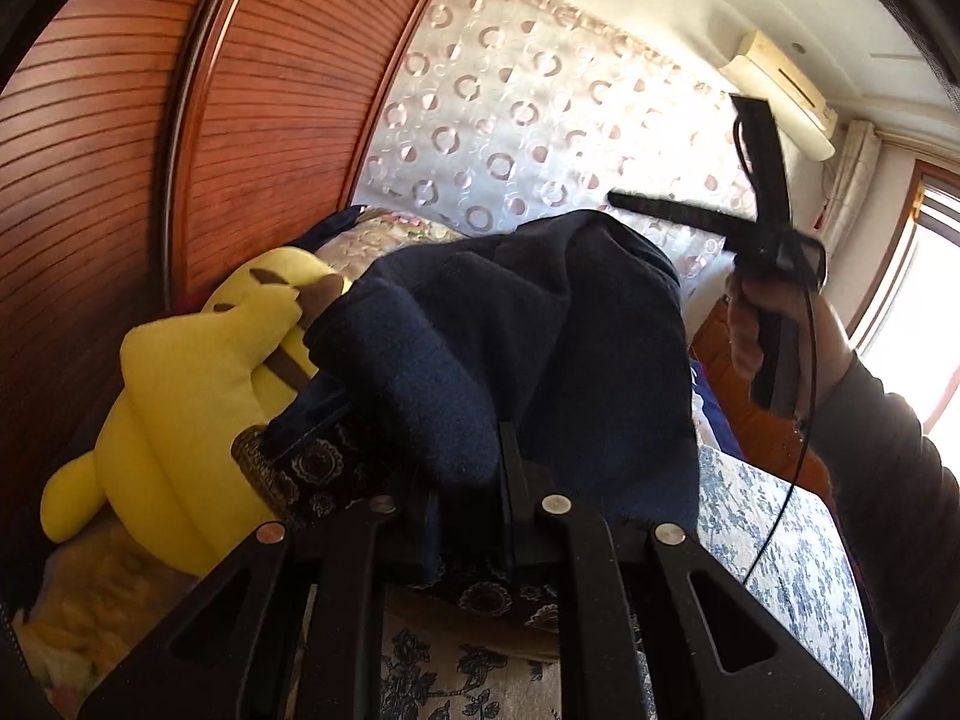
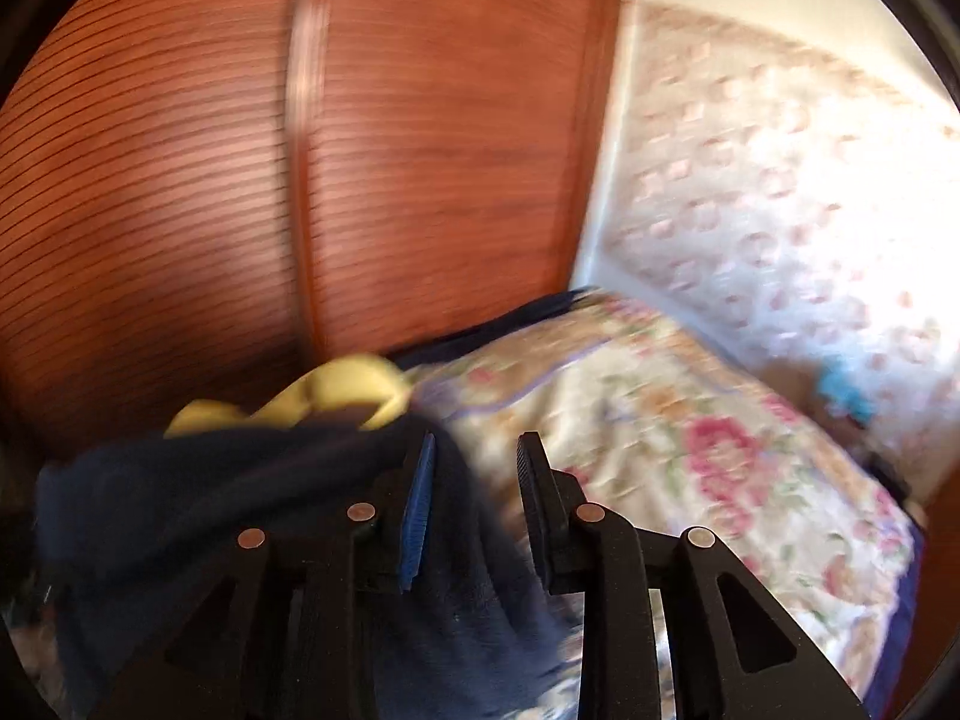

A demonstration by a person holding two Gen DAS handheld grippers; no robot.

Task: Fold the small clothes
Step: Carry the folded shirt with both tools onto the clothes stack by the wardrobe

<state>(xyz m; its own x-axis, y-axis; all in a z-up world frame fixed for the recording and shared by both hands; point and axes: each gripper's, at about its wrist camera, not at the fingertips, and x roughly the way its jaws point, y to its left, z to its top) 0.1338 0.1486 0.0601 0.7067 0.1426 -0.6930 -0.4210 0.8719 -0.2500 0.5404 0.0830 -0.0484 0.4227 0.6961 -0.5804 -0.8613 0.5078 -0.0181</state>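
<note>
A dark navy fleece garment (image 1: 516, 348) hangs bunched in front of the left wrist camera. My left gripper (image 1: 474, 480) is shut on its lower edge and holds it raised above the bed. In the left wrist view my right gripper (image 1: 678, 162) is up at the right, held in a hand, fingers spread and empty. In the blurred right wrist view my right gripper (image 2: 474, 480) is open, and the navy garment (image 2: 240, 510) lies below and to its left, apart from the fingers.
A yellow plush toy (image 1: 192, 384) lies at the left by the slatted wooden wardrobe (image 1: 120, 150). A floral quilt (image 2: 690, 450) and a blue-patterned sheet (image 1: 780, 552) cover the bed. A patterned curtain (image 1: 510, 108) and an air conditioner (image 1: 780, 90) are behind.
</note>
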